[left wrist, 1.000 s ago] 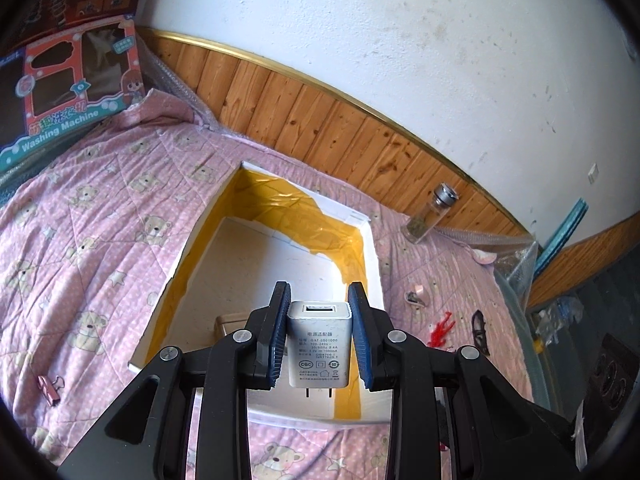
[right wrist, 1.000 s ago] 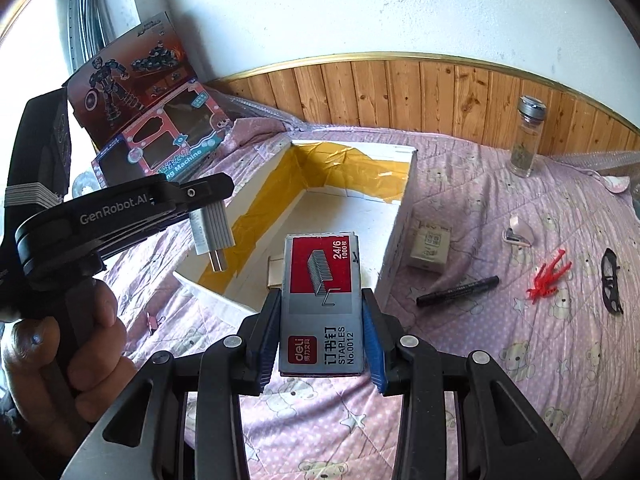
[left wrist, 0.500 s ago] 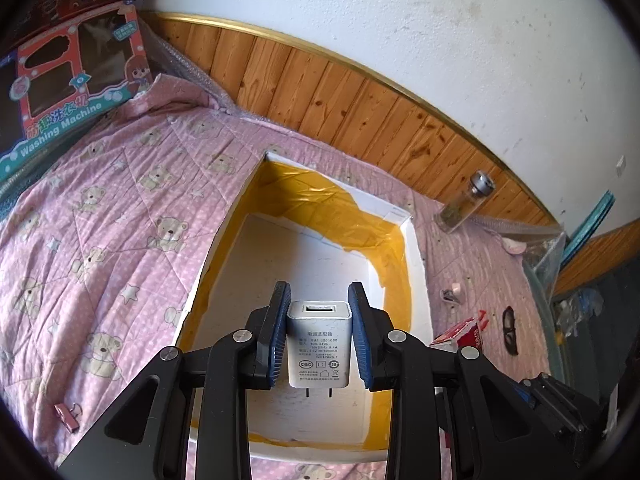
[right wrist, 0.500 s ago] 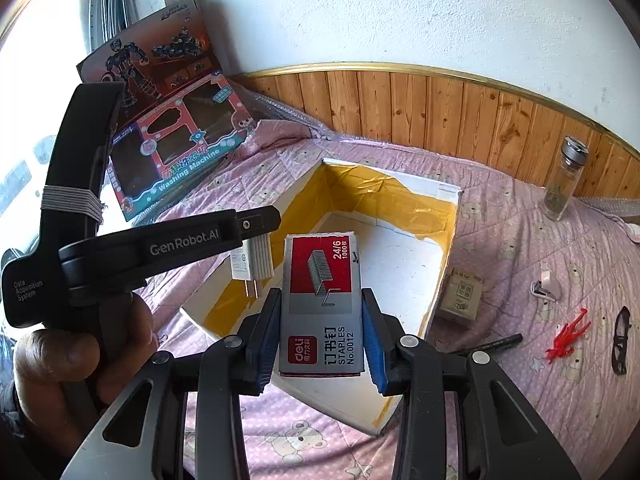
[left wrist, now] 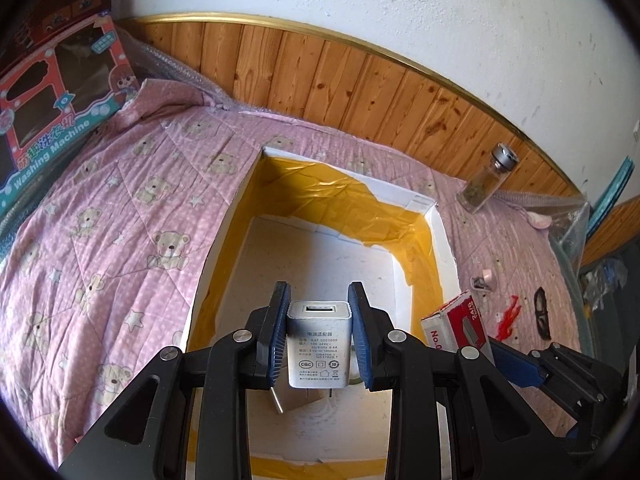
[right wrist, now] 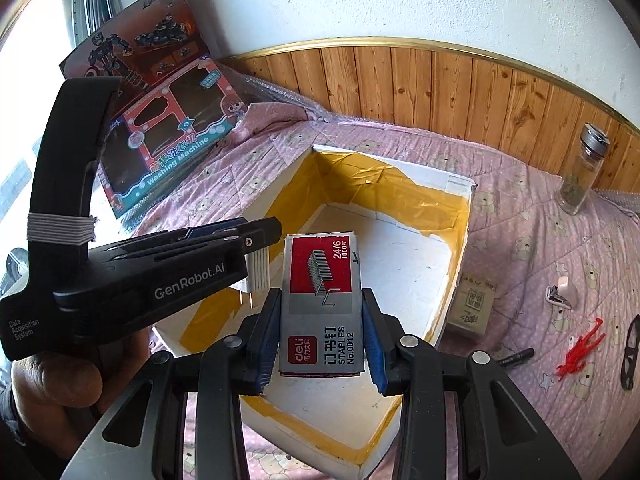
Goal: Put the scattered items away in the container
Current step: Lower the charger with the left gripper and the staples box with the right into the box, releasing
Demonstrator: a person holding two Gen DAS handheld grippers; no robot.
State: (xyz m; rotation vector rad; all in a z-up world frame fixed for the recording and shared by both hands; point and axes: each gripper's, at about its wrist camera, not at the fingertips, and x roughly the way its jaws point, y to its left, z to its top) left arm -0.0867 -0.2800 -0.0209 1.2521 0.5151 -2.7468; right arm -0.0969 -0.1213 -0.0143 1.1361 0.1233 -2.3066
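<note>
My left gripper (left wrist: 319,330) is shut on a white USB charger (left wrist: 319,344) and holds it above the open white box with yellow tape lining (left wrist: 416,236). My right gripper (right wrist: 322,330) is shut on a red and grey staples box (right wrist: 322,300) and holds it over the box's near corner (right wrist: 448,200). The left gripper (right wrist: 256,254) with the charger (right wrist: 258,272) shows at the left of the right wrist view. The staples box (left wrist: 456,324) shows at the right of the left wrist view. A small cardboard piece (left wrist: 304,398) lies inside the box.
On the pink bear quilt right of the box lie a small tan box (right wrist: 474,308), a black marker (right wrist: 516,358), a white clip (right wrist: 560,294), a red plastic piece (right wrist: 580,350) and glasses (right wrist: 632,354). A glass bottle (right wrist: 582,174) stands by the wood panelling. Toy boxes (right wrist: 168,140) lean at the left.
Both grippers have moved forward over the box with their items still held. The box now sits closer and lower in both views.
</note>
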